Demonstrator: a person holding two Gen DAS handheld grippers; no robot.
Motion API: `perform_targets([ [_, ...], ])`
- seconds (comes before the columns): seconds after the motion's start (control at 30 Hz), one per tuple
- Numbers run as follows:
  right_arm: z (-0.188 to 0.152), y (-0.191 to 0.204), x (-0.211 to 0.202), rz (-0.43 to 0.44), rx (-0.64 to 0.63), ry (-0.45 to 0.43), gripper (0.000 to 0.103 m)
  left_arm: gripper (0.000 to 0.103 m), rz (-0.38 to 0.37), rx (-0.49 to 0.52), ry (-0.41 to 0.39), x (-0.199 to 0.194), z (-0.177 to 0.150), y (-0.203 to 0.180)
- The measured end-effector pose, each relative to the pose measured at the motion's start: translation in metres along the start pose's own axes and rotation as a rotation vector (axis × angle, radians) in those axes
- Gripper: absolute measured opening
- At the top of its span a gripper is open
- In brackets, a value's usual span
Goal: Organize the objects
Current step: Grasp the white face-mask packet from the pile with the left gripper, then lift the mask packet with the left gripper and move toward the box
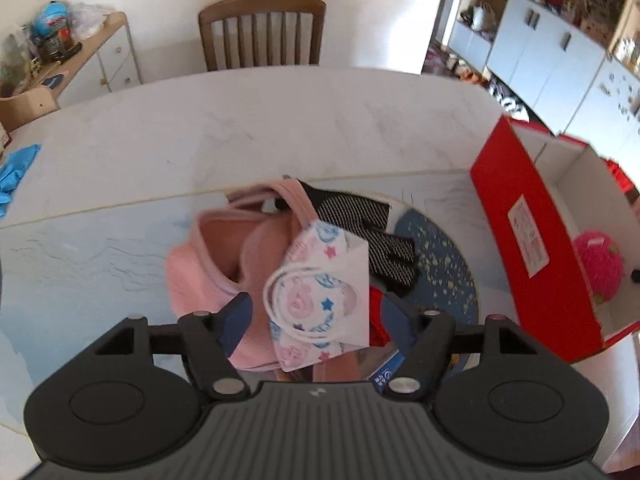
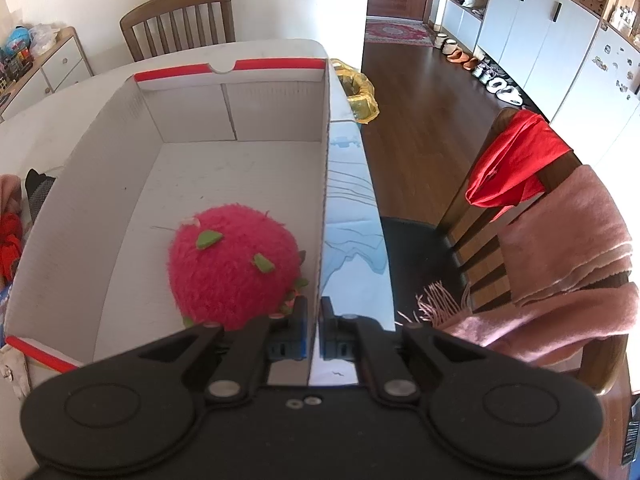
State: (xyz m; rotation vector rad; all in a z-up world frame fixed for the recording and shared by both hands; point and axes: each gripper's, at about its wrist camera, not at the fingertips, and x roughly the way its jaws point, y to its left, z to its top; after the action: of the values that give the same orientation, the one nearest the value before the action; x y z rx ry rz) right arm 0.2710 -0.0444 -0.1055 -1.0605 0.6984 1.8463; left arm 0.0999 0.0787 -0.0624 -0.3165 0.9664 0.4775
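Observation:
A white face mask (image 1: 320, 280) printed with pink and blue stars lies on a pink garment (image 1: 204, 256) on the table. My left gripper (image 1: 316, 320) stands open just above it, one finger on each side, neither pad touching it. A black mesh glove (image 1: 360, 216) and a red item (image 1: 378, 320) lie beside the mask. The red-and-white cardboard box (image 1: 528, 240) stands at the right with a pink plush ball (image 1: 596, 268) inside. My right gripper (image 2: 316, 320) is shut on the thin right wall (image 2: 326, 200) of the box (image 2: 120, 184), next to the plush ball (image 2: 232, 268).
A blue speckled round mat (image 1: 444, 264) lies under the pile. Blue gloves (image 1: 16, 176) sit at the table's left edge. A wooden chair (image 1: 262, 32) stands behind the table. To the right, another chair (image 2: 520, 216) carries a red cloth and a pink scarf (image 2: 568, 256). A yellow bag (image 2: 360, 88) lies beyond the box.

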Motion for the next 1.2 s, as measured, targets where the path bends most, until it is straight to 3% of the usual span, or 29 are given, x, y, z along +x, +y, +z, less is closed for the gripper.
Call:
perform_targets([
  [0.27, -0.001, 0.000, 0.000, 0.002, -0.005, 0.002, 0.006, 0.070, 0.071, 0.104, 0.033, 0.042, -0.001, -0.036],
  [0.33, -0.002, 0.001, 0.001, 0.002, -0.003, 0.003, 0.006, 0.070, 0.138, 0.091, 0.037, 0.051, 0.002, -0.042],
  [0.47, -0.002, 0.001, 0.001, 0.003, -0.002, 0.002, 0.006, 0.068, 0.195, 0.061, 0.032, 0.062, 0.005, -0.044],
  [0.6, -0.002, 0.001, 0.000, 0.010, 0.002, 0.000, 0.007, 0.029, 0.210, 0.011, 0.037, 0.065, 0.007, -0.039],
  [0.7, -0.002, 0.000, 0.000, 0.013, -0.001, 0.000, 0.007, 0.014, 0.177, -0.043, 0.016, 0.055, 0.010, -0.029],
  [0.8, -0.002, 0.001, 0.000, 0.017, 0.001, 0.002, 0.007, 0.008, 0.162, -0.052, 0.003, 0.044, 0.012, -0.025],
  [1.2, -0.001, -0.002, 0.003, 0.036, -0.014, 0.008, 0.007, 0.006, 0.023, -0.064, -0.049, -0.006, 0.005, 0.001],
])
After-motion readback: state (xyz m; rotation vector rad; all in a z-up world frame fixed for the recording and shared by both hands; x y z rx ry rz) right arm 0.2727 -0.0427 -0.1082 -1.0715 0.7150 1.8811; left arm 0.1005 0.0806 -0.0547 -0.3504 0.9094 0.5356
